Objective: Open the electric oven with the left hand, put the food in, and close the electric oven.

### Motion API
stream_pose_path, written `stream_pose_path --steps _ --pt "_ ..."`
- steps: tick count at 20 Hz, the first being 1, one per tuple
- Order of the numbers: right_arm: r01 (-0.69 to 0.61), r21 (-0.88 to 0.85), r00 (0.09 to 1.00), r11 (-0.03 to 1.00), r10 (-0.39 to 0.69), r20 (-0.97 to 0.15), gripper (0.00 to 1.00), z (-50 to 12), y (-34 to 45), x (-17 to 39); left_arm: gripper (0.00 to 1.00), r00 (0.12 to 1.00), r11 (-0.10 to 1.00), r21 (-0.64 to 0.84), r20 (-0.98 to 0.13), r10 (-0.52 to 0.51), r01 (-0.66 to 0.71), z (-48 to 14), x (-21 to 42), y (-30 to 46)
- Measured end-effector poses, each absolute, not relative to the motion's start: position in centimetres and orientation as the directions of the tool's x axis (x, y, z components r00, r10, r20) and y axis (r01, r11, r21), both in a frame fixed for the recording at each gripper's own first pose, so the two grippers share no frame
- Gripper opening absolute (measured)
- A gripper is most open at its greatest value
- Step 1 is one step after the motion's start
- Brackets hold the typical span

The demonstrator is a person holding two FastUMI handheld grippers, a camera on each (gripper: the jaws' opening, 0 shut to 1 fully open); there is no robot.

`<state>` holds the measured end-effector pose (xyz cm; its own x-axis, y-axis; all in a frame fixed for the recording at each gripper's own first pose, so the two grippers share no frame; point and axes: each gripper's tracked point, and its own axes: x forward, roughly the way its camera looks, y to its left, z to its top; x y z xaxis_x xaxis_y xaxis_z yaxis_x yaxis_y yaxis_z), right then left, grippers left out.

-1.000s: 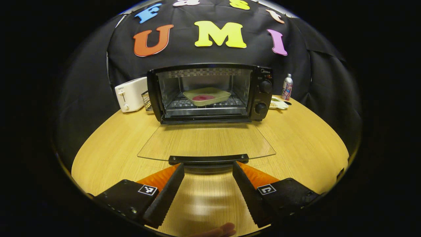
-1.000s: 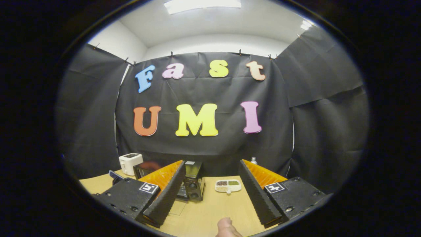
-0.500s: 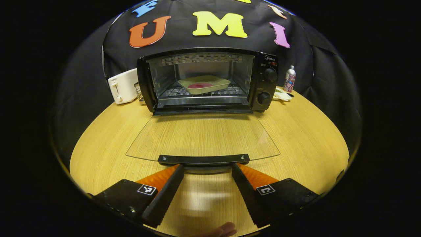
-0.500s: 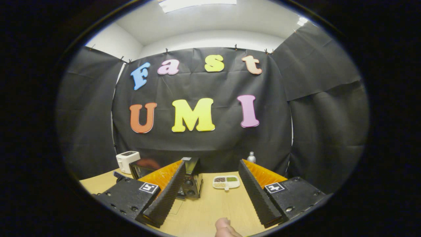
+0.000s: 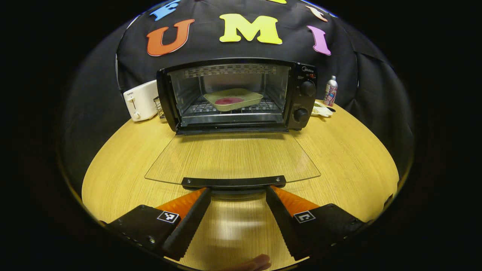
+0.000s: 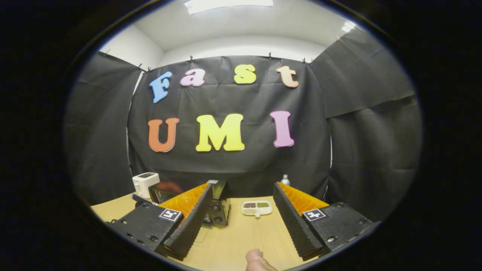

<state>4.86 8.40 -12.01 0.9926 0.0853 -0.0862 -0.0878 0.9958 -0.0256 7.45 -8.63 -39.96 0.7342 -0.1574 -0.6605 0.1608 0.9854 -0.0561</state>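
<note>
Pale-green dish of food (image 5: 232,100) sits on the oven (image 5: 236,96) rack, glass door (image 5: 232,158) lying flat and unmoved over the last second, while the left gripper (image 5: 237,195), fingers apart, has crept up to the handle (image 5: 233,182), so closing comes next; the right gripper (image 6: 241,199) hangs apart, empty.

The black electric oven (image 5: 241,96) stands open, its glass door (image 5: 232,157) folded flat; a pale food tray (image 5: 232,100) sits on the rack inside.

Wooden table (image 5: 339,158) carries oven (image 5: 237,94), toaster (image 5: 141,105), sectioned dish (image 6: 257,207) and can (image 5: 330,90)
</note>
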Motion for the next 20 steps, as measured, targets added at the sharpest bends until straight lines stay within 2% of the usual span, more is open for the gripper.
stream_pose_path --steps 11,16,20 --pt "-0.03 -0.027 0.996 0.999 0.028 -0.087 1.0 -11.2 5.4 1.1 0.94 0.808 0.986 -0.07 -0.566 -0.164 0.151 -34.1 9.8 -8.0" --pt "-0.007 -0.015 0.996 1.0 0.006 -0.092 1.0 -10.9 3.8 -0.1 0.96 0.87 0.984 -0.041 -0.461 -0.174 0.174 -29.9 13.2 -7.7" --pt "0.021 -0.014 0.996 1.0 -0.022 -0.083 1.0 -10.6 2.4 -0.4 0.98 0.861 0.989 0.003 -0.492 -0.128 0.148 -30.4 15.7 -7.3"
